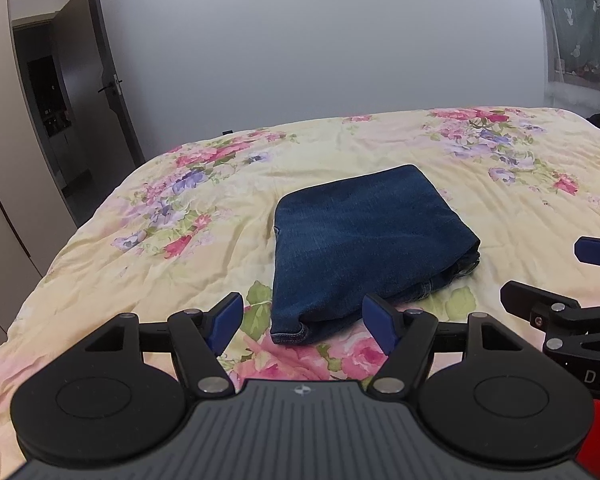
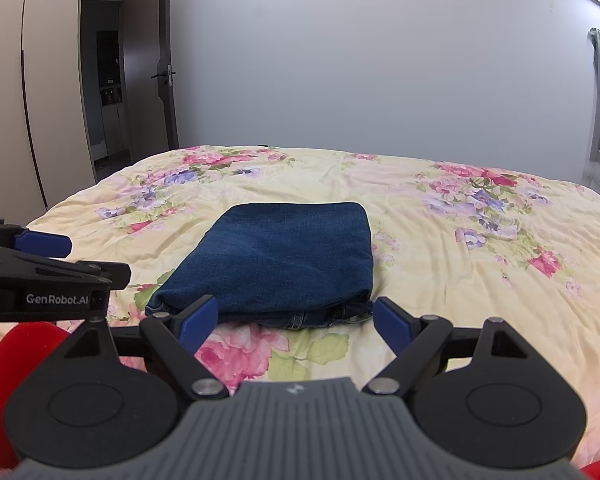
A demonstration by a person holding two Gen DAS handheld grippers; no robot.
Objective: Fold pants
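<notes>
Left wrist: folded pants (image 1: pixel 364 240) mid-bedspread (image 1: pixel 140 280) (clear margins), left gripper (image 1: pixel 302 322) empty

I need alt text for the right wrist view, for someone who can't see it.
Dark blue jeans lie folded into a compact rectangle on a floral yellow bedspread, just beyond the open, empty right gripper. The left gripper enters from the left edge, clear of the jeans. A grey wall and an open door stand behind.
</notes>
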